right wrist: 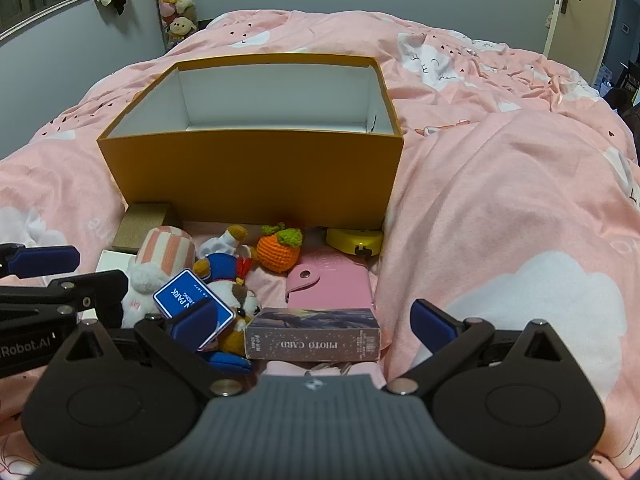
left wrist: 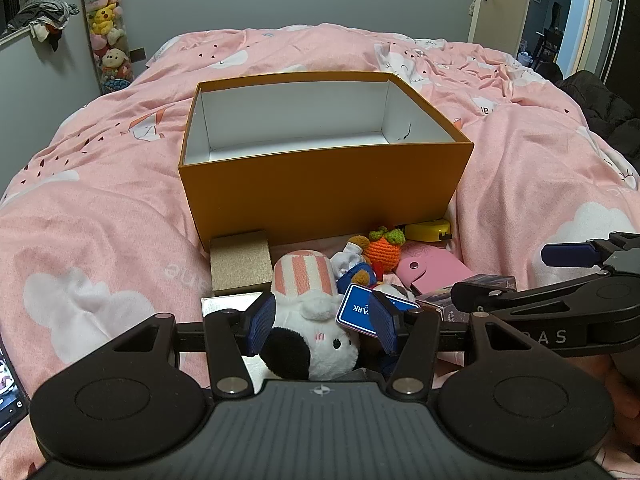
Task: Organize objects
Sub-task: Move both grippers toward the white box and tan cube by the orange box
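An empty orange box (left wrist: 320, 188) (right wrist: 248, 176) stands open on the pink bed. Small items lie in front of it: a cow plush with a striped hat (left wrist: 308, 320) (right wrist: 160, 264), a blue card (left wrist: 356, 310) (right wrist: 184, 298), an orange crochet fruit (left wrist: 384, 250) (right wrist: 278, 254), a pink pouch (left wrist: 432, 266) (right wrist: 332, 284), a photo card box (right wrist: 314, 340), a gold box (left wrist: 240, 266) and a yellow tape measure (right wrist: 354, 242). My left gripper (left wrist: 322, 326) is open around the cow plush. My right gripper (right wrist: 316, 320) is open over the photo card box.
The pink duvet (left wrist: 100, 220) (right wrist: 500, 220) rises in folds on both sides of the pile. A phone (left wrist: 8, 384) lies at the left edge. A column of plush toys (left wrist: 106, 24) hangs on the far wall. A door (left wrist: 500, 0) stands open at the right.
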The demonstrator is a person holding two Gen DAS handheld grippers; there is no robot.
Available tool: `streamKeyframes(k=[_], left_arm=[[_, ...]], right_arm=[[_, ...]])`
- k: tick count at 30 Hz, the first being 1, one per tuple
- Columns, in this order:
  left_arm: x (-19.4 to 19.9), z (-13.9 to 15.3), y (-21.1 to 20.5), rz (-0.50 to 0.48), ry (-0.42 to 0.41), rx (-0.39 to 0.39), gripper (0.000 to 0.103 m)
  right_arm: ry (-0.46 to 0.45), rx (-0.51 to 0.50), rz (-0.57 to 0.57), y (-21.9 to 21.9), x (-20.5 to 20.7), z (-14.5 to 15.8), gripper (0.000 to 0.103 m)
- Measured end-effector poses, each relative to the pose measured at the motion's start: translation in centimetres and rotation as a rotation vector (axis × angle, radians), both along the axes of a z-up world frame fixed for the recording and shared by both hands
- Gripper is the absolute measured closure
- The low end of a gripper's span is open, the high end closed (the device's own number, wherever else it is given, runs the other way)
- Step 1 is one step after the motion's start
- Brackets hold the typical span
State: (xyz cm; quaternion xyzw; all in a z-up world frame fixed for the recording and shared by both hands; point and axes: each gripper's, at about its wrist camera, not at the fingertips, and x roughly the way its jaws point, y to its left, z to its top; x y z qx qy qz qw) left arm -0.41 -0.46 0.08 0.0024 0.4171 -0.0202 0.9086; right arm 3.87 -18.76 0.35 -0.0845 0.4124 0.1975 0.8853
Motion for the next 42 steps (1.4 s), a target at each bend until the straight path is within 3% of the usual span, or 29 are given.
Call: streamKeyframes(k=[10,15,20,29,36,42], left_arm=[[-0.2,0.2,-0.2,0.004,0.001,-0.016,0.04],[-0.1,1.0,2.3,0.027,-0.015,-0.062,0.051],[-0.2,1.9,5.2,0.079,-0.019,-0.087,0.059],[0.3,1.2,8.2,0.118,-0.017,-0.096,0.063],[1.9,-1.2,9.1,0.16,0.084,-0.1,0.063],[3.7,-2.0,10.4,0.225,0.118,-0.134,0.063]], right_arm=[[0.0,-0.008,0.03,0.6,-0.1,-0.1,0.001],[-0.043,-0.003,0.093,1.4,-0.4,0.5,0.004],[-0.026,0.003,0.157,2.3,-0.2,0.9,0.028],[0.075,0.041,0.35,6.3,0.8,1.1,0.061],[0.149,0.085,0.403,10.6,3.4,0.9,0.06],[0.205,0.142,0.385,13.3,6.4,-0.2,0.06]])
